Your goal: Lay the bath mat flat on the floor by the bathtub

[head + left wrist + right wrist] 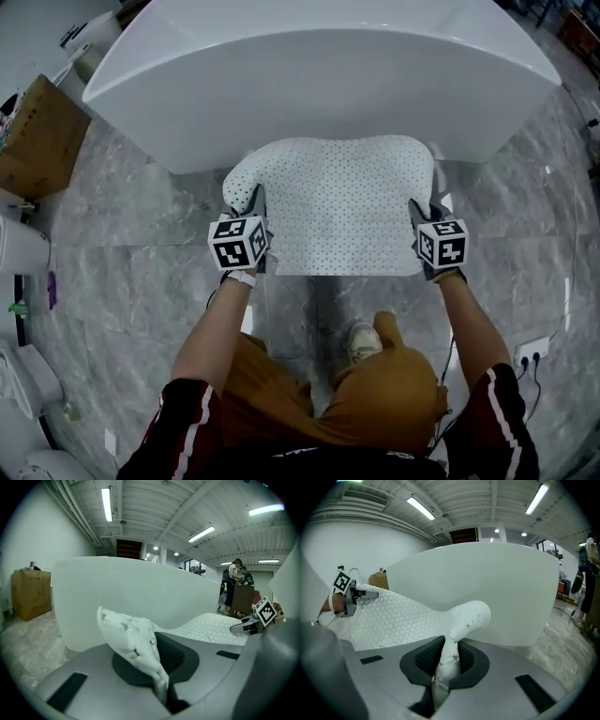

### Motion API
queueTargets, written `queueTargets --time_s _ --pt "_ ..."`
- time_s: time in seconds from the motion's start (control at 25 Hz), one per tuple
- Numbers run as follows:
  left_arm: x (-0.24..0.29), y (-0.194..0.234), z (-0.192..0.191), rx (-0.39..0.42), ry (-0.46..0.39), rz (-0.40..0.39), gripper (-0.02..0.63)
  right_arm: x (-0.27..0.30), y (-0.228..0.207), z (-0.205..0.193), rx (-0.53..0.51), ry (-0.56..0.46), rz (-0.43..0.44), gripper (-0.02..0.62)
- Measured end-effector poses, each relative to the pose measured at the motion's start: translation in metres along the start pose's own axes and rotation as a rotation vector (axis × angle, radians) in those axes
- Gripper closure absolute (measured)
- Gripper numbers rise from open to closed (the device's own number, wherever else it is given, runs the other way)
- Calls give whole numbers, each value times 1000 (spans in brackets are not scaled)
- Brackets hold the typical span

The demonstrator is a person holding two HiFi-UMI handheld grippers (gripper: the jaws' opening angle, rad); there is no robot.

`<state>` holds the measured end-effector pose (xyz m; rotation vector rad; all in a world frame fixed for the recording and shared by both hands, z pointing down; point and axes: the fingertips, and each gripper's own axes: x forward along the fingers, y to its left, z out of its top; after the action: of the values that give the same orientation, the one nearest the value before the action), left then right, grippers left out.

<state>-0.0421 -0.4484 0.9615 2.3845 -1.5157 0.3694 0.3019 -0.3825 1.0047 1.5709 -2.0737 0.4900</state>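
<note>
The white dotted bath mat [342, 206] is spread out above the marble floor, right in front of the white bathtub [319, 66]. My left gripper [255, 217] is shut on the mat's left edge, which bunches up between its jaws [140, 644]. My right gripper [422, 220] is shut on the mat's right edge, whose corner curls up out of the jaws [457, 630]. The mat's far corners droop toward the tub wall [140, 588]. From the left gripper view the right gripper [255, 618] shows across the mat; from the right gripper view the left gripper [349, 595] shows.
A cardboard box [37, 136] stands at the left, beside the tub. White fixtures [19, 253] line the left edge. A power strip with cables [532, 354] lies on the floor at the right. The person's shoe [364, 342] is just behind the mat. People stand far off [234, 585].
</note>
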Motion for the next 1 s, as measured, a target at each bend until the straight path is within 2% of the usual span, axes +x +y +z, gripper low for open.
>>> queueTargets --time_s 0.2,0.52,1.0 --pt "21 6 -26 20 37 15 581 31 3 -19 3 32 13 549" --pt "55 15 -52 6 84 29 581 81 -10 -44 49 72 1 549" --pt "91 11 -55 19 95 33 581 123 -25 -53 68 91 13 540"
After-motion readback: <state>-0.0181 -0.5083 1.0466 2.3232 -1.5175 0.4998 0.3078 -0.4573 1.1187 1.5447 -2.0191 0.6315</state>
